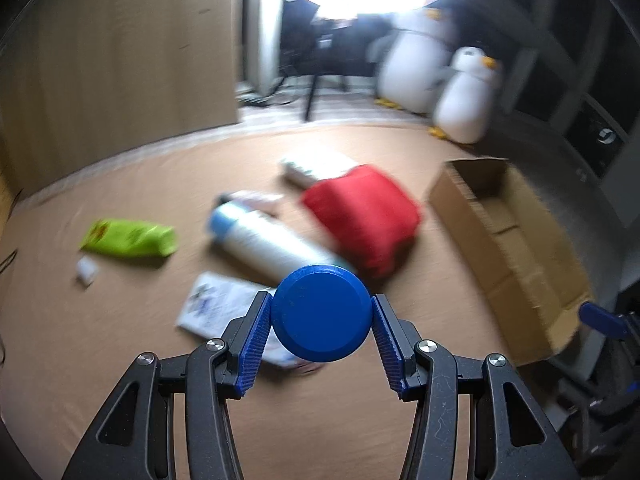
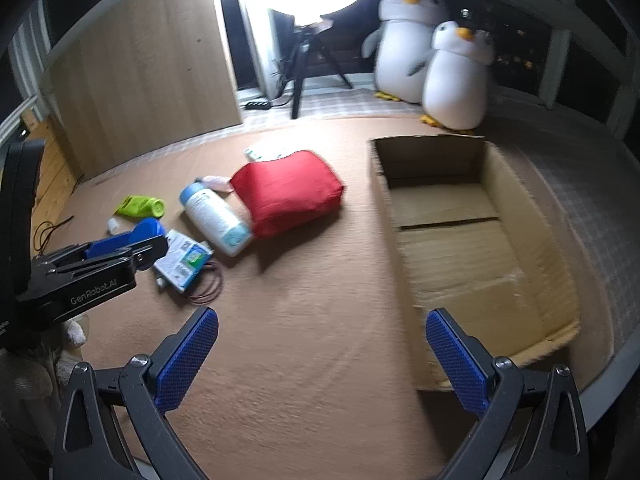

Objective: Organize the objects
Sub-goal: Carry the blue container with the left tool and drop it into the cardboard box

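Note:
My left gripper [image 1: 322,300] is shut on a round blue jar [image 1: 322,314], its flat blue face turned to the camera, held above the brown mat. In the right wrist view the same left gripper [image 2: 132,246] shows at the left with the blue jar [image 2: 148,230] in its pads. My right gripper [image 2: 322,320] is open over bare mat with nothing between its fingers. On the mat lie a red pouch [image 2: 288,192], a white bottle [image 2: 216,220] on its side, a green packet [image 2: 140,206] and a flat printed packet [image 2: 184,260]. An open cardboard box [image 2: 432,156] stands at the right.
Dark hair ties [image 2: 208,284] lie by the printed packet, and a small white piece [image 2: 113,224] sits near the green packet. Two plush penguins [image 2: 456,80], a ring light on a tripod [image 2: 316,60] and a wooden panel [image 2: 152,68] stand beyond the mat.

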### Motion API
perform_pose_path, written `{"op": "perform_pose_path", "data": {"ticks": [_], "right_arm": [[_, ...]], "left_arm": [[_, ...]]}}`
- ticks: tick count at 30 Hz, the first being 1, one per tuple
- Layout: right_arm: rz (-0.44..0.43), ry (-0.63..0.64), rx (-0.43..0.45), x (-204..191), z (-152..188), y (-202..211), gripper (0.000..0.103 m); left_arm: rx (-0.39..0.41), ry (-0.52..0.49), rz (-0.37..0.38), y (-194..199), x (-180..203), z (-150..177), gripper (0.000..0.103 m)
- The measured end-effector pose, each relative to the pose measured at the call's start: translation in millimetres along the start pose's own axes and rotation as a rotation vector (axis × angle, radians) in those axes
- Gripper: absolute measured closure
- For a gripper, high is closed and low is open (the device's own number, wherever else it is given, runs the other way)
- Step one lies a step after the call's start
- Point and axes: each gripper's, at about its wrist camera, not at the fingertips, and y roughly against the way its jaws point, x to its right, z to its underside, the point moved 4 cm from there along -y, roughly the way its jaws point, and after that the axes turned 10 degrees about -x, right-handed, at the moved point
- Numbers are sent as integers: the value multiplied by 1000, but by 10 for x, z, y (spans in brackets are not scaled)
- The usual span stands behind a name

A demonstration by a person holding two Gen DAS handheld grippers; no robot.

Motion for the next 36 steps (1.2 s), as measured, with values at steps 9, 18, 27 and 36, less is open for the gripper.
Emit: {"op": "perform_pose_path", "data": {"ticks": [9, 18, 27, 36], "right_arm": [[44, -98, 22, 558, 147, 204, 1], [81, -176, 22, 998, 308, 279, 1], [95, -210, 1, 1222, 424, 245, 1], [86, -201, -15, 1169, 428, 183, 1]], "left_arm": [[24, -160, 97, -25, 1107, -254, 49], [7, -281, 149, -224, 1908, -365, 49], [-15, -311, 160, -352, 2223, -389, 49], [-5, -304, 173, -262, 2153, -422, 37]]}}
